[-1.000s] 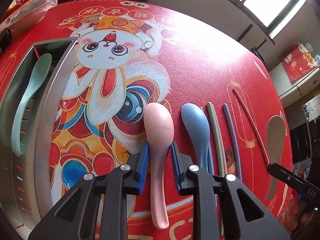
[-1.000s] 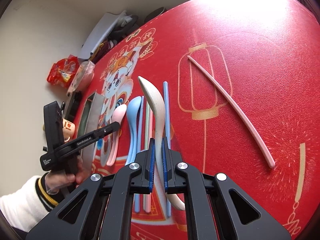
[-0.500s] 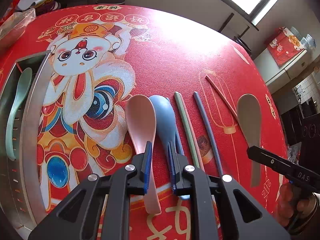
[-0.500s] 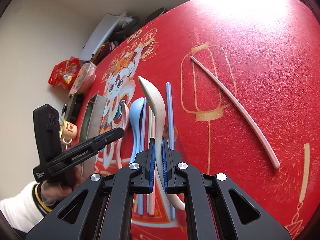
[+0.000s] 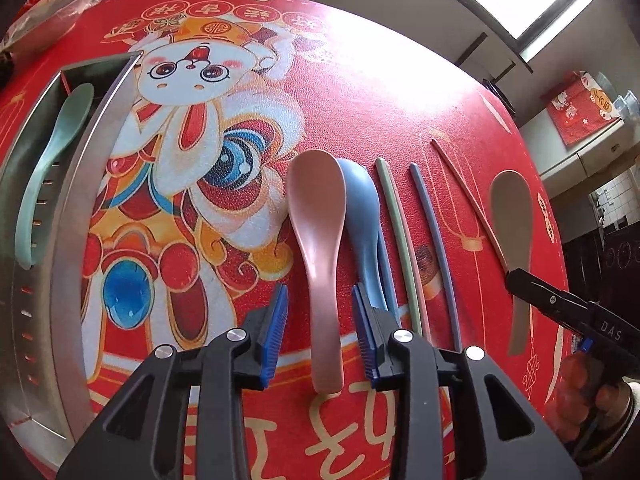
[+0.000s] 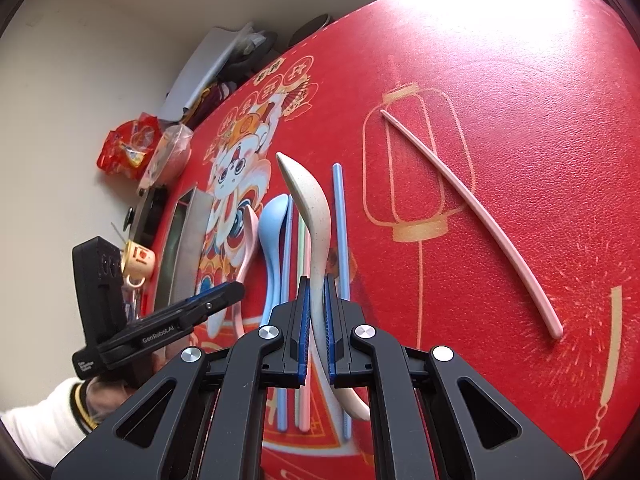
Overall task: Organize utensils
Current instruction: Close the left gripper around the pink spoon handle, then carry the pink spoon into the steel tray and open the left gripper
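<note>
- While both grippers sit over it, the round table [image 5: 360,92] is the biggest thing here — red pebbled leatherette cover, printed cartoon rabbit, gold lantern outlines, glare at the far edge.
- Metal tray [image 5: 76,184]: brushed steel, rectangular, slotted wall, at the table's left side. A mint-green spoon [image 5: 48,172] lies inside, bowl toward the far end.
- Left gripper [image 5: 320,332]: black plastic arms, ribbed blue pads, jaws spread wide. They straddle the handle of the pink spoon [image 5: 320,216] with a gap on each side, no contact. The spoon is matte, with an oval bowl, and lies flat on the cover.
- Right gripper [image 6: 316,332]: same build, jaws clamped on the handle of a beige spoon [image 6: 310,208] — speckled matte finish, curved neck, held clear of the cover with the bowl pointing away from the camera.
- Blue spoon [image 5: 362,216]: smooth, just beside the pink one, bowls overlapping in the left wrist view.
- Chopsticks, all slim matte rods lying on the cover: green chopstick [image 5: 396,232] and a blue chopstick [image 5: 434,240] roughly parallel to the right of the spoons; a pink chopstick [image 6: 472,220] well apart, lying across a lantern print.
- Clutter at the table's far-left rim: red snack packet [image 6: 128,148], small beige cup [image 6: 138,260].
</note>
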Action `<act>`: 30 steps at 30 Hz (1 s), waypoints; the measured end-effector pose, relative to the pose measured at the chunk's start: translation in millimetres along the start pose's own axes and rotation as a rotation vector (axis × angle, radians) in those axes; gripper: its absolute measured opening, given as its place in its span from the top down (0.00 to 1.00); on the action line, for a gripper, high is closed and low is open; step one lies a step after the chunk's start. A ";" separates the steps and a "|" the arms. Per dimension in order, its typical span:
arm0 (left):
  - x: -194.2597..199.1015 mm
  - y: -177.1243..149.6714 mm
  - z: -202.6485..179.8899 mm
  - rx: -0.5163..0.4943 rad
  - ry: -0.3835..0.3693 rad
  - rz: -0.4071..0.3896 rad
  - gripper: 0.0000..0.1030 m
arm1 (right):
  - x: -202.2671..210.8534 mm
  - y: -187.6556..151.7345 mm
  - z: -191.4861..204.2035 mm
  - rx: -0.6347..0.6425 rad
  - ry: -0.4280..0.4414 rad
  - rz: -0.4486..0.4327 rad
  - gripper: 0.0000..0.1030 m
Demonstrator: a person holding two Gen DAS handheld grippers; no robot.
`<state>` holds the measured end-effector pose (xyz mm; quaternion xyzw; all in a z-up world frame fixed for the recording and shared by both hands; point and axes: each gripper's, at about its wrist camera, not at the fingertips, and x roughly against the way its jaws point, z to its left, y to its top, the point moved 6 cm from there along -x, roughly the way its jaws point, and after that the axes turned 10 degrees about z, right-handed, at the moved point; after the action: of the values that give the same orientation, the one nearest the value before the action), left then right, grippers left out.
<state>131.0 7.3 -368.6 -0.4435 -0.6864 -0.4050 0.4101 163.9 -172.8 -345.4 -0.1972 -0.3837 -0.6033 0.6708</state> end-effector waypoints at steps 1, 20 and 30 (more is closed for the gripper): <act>-1.6 -0.8 -0.7 0.000 0.001 0.003 0.69 | -0.1 0.0 0.8 0.001 0.002 0.000 0.94; -5.2 -9.6 -1.7 -0.025 0.043 -0.005 0.83 | -4.2 -5.1 9.5 -0.004 0.008 0.002 0.94; 25.3 -10.0 4.7 -0.068 0.148 -0.095 0.87 | -7.6 -7.7 17.5 -0.018 0.019 -0.003 0.94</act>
<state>113.8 15.8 -348.8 -0.3931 -0.6603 -0.4786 0.4248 151.9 -156.6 -341.7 -0.1969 -0.3721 -0.6096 0.6717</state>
